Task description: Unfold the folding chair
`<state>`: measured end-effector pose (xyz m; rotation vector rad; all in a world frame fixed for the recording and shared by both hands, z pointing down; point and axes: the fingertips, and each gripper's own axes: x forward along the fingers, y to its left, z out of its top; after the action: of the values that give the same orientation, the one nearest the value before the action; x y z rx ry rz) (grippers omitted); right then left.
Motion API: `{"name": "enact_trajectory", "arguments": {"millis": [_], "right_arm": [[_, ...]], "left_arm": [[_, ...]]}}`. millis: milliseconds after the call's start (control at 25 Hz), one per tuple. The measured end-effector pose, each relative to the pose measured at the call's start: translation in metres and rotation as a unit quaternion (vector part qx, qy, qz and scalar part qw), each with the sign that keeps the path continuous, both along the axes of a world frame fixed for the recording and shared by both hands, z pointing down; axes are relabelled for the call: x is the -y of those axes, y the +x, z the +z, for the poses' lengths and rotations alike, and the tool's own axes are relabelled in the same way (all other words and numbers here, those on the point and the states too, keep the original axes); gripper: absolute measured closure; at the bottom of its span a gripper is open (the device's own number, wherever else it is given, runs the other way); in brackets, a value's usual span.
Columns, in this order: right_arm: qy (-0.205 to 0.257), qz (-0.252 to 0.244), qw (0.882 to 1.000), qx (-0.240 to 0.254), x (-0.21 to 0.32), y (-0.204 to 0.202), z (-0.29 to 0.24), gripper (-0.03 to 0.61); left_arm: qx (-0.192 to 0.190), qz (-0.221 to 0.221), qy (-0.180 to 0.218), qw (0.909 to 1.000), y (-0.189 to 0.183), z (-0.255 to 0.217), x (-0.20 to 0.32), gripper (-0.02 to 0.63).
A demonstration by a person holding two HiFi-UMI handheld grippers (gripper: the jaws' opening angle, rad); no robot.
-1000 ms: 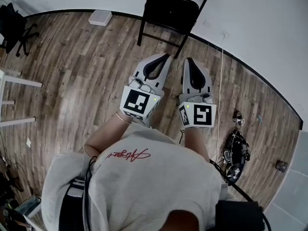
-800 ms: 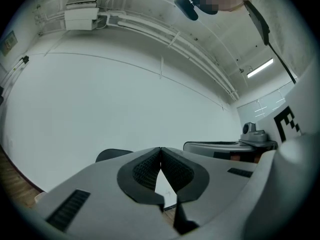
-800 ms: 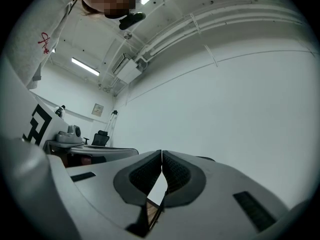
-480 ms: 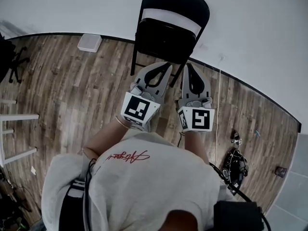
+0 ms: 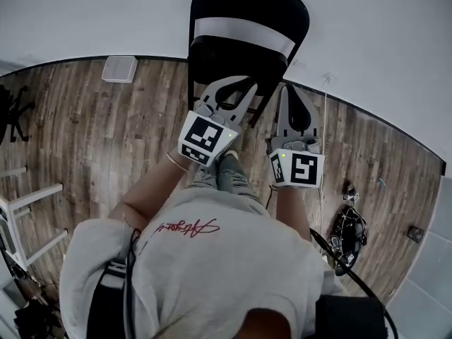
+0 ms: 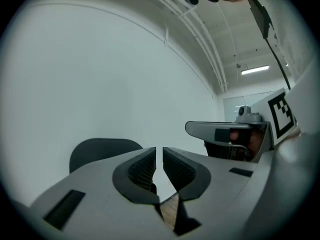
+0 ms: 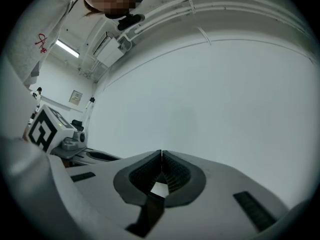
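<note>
Before the folding chair (image 5: 236, 58) | left gripper (image 5: 247, 90) jaws together, empty; right gripper (image 5: 289, 90) jaws together, empty

Nothing legible. Red script on the shirt (image 5: 185, 227) front can't be read; wall placard (image 7: 75, 97) is too small to read.

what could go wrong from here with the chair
The left gripper and right gripper are shut and empty; unopened, they may just bump the chair. The folded chair seems only to lean on the wall; a push might tip it. The cables on the floor could snag a foot.
</note>
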<state>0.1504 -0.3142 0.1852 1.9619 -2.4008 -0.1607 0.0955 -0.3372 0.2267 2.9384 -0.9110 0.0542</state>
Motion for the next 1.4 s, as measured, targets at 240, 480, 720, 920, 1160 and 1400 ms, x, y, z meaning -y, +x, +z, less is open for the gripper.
{"name": "enact_trajectory", "arguments": {"millis": [240,480,720,920,1160,1400], "right_arm": [[-0.035,0.023,0.999,-0.013,0.030,0.021,0.031,0.560],[-0.121,0.061,0.990,-0.036,0.084,0.066,0.097,0.520],[-0.200,0.139,0.970,0.008,0.145,0.151,0.183,0.414],[-0.263,0.152,0.953,0.010,0.195,0.186,0.250,0.385],[-0.334,0.136,0.933,-0.007,0.230,0.198,0.312,0.385],[-0.327,0.139,0.935,0.012,0.245,0.203,0.319,0.456]], "left_arm": [[0.134,0.124,-0.017,0.9832,0.034,0.054,0.067,0.339],[0.367,0.198,0.042,0.9079,0.067,0.146,0.153,0.282],[0.494,0.243,0.050,0.8334,0.092,0.231,0.192,0.282],[0.567,0.292,0.018,0.7704,0.085,0.281,0.194,0.282],[0.631,0.331,-0.034,0.7012,0.063,0.329,0.191,0.298],[0.655,0.333,-0.043,0.6773,0.060,0.329,0.188,0.347]]}}
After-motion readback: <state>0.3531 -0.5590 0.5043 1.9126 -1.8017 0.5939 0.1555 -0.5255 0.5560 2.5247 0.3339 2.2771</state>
